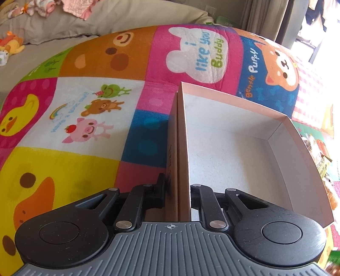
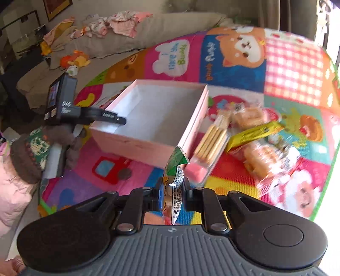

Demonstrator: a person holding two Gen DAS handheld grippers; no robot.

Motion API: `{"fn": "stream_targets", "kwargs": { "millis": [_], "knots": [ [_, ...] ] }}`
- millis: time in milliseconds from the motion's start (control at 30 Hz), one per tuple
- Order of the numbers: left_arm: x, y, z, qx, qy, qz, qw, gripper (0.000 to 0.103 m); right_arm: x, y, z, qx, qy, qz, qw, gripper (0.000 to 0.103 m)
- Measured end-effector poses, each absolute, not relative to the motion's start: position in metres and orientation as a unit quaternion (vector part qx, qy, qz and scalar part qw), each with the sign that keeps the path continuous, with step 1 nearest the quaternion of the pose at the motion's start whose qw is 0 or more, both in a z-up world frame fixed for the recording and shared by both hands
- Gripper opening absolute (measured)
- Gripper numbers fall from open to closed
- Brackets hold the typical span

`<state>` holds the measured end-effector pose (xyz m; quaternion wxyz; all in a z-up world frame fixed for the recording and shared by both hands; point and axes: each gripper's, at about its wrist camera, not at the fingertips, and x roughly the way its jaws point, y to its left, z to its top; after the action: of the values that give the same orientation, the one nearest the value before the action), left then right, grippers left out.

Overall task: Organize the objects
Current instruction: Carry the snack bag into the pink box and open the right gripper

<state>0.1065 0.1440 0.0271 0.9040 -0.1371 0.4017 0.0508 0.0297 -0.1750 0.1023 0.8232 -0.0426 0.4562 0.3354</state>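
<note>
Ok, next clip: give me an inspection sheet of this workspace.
Surface: colourful cartoon play mat, on the floor.
Job's things: pink box, open and empty; snack packets piled on the mat beside it.
Clutter: plush toy and clothes on the grey sofa.
Grippers: left gripper shut on the box's wall; right gripper shut on a green-topped snack packet.
Cables: nothing seen.
Surroundings: curtains, bright window at right.
</note>
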Motion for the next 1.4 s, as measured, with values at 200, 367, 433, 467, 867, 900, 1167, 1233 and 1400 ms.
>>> {"fn": "stream_targets", "kwargs": {
  "millis": [200, 367, 433, 467, 867, 900, 1167, 1233, 1400],
  "knots": [
    [0.107, 0.143, 0.028, -0.134, 0.406, 0.052, 0.903, 0.014, 0.010, -0.171, 0.067, -0.119, 0.431, 0.288, 0.847, 0.035],
    [0.106, 0.142, 0.028, -0.130, 0.403, 0.056, 0.904, 0.014, -0.004, -0.188, 0.072, -0.151, 0.389, 0.248, 0.874, 0.071],
    [0.105, 0.141, 0.027, -0.128, 0.402, 0.056, 0.905, 0.014, -0.003, -0.193, 0.074, -0.107, 0.398, 0.252, 0.876, 0.091],
    [0.105, 0.141, 0.027, -0.128, 0.402, 0.056, 0.905, 0.014, -0.002, -0.194, 0.073, -0.090, 0.402, 0.252, 0.876, 0.093],
    [0.103, 0.141, 0.028, -0.125, 0.407, 0.050, 0.903, 0.014, 0.014, -0.145, 0.044, -0.118, 0.432, 0.280, 0.849, 0.057],
    [0.104, 0.141, 0.028, -0.124, 0.407, 0.050, 0.903, 0.013, 0.013, -0.145, 0.053, -0.117, 0.431, 0.296, 0.845, 0.057],
    [0.103, 0.142, 0.028, -0.126, 0.407, 0.050, 0.903, 0.013, 0.050, -0.111, 0.168, -0.064, 0.322, 0.359, 0.873, 0.056],
    [0.104, 0.142, 0.028, -0.128, 0.409, 0.051, 0.902, 0.014, 0.077, -0.086, 0.186, -0.056, 0.284, 0.352, 0.890, 0.069],
    [0.104, 0.143, 0.028, -0.133, 0.407, 0.051, 0.902, 0.014, 0.124, -0.070, 0.185, -0.041, 0.297, 0.323, 0.898, 0.085]
  ]
}}
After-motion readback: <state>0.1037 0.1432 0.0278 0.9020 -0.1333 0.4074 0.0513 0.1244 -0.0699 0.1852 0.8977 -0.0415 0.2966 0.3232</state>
